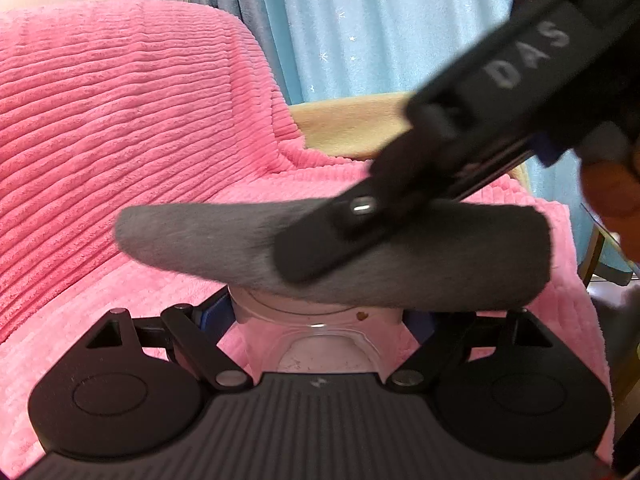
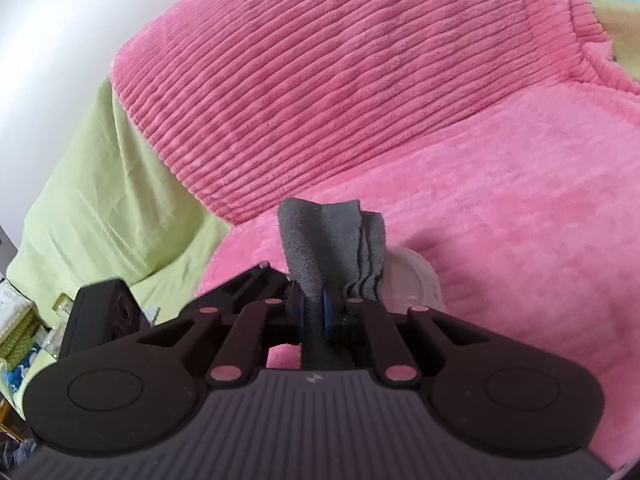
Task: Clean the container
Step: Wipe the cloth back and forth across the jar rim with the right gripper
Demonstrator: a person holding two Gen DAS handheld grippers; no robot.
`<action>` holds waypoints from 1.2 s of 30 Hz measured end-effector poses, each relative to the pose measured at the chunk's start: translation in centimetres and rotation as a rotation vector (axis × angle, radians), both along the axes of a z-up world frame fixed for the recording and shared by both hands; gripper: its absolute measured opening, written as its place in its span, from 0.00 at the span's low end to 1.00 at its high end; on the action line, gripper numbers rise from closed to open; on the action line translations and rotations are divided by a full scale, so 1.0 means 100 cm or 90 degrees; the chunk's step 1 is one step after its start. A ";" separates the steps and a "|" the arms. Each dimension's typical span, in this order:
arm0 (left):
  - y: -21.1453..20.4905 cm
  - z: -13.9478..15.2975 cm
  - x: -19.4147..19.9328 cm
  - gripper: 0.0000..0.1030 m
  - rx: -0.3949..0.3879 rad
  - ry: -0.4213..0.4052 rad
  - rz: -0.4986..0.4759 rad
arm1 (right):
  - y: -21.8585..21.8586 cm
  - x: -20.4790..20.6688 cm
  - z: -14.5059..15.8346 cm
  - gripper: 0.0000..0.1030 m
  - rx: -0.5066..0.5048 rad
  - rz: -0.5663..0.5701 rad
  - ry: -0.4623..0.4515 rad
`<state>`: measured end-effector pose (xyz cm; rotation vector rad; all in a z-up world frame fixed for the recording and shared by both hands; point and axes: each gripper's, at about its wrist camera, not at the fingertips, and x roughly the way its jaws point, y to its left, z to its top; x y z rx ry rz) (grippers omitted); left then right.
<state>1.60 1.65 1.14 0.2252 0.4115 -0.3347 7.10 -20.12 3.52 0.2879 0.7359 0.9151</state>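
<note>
My left gripper (image 1: 320, 312) is shut on a clear plastic container (image 1: 320, 332), gripped by its sides, with a small brown speck near its rim. A folded grey cloth (image 1: 224, 240) lies across the container's mouth. My right gripper (image 2: 316, 312) is shut on that grey cloth (image 2: 320, 240). It reaches in from the upper right in the left wrist view (image 1: 320, 248) and presses the cloth onto the container. The container's pale rim (image 2: 412, 280) shows just right of the cloth in the right wrist view.
A pink ribbed blanket (image 1: 120, 120) covers the sofa seat and back behind both grippers. A green sheet (image 2: 100, 200) hangs to the left. A blue curtain (image 1: 360, 20) stands behind. A hand (image 1: 612, 200) holds the right gripper.
</note>
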 end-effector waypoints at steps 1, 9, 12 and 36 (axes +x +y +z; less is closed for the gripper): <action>0.000 0.000 0.000 0.83 0.001 0.000 0.000 | -0.003 -0.002 0.001 0.06 -0.012 -0.010 -0.008; -0.002 0.000 -0.001 0.83 0.006 0.001 0.006 | -0.005 0.003 -0.001 0.06 -0.045 -0.097 -0.049; -0.003 0.000 -0.003 0.83 0.012 0.000 0.007 | 0.002 0.009 -0.005 0.07 -0.018 -0.088 -0.049; -0.003 0.000 -0.003 0.83 0.006 0.004 0.007 | 0.004 0.013 -0.007 0.07 0.006 -0.064 -0.052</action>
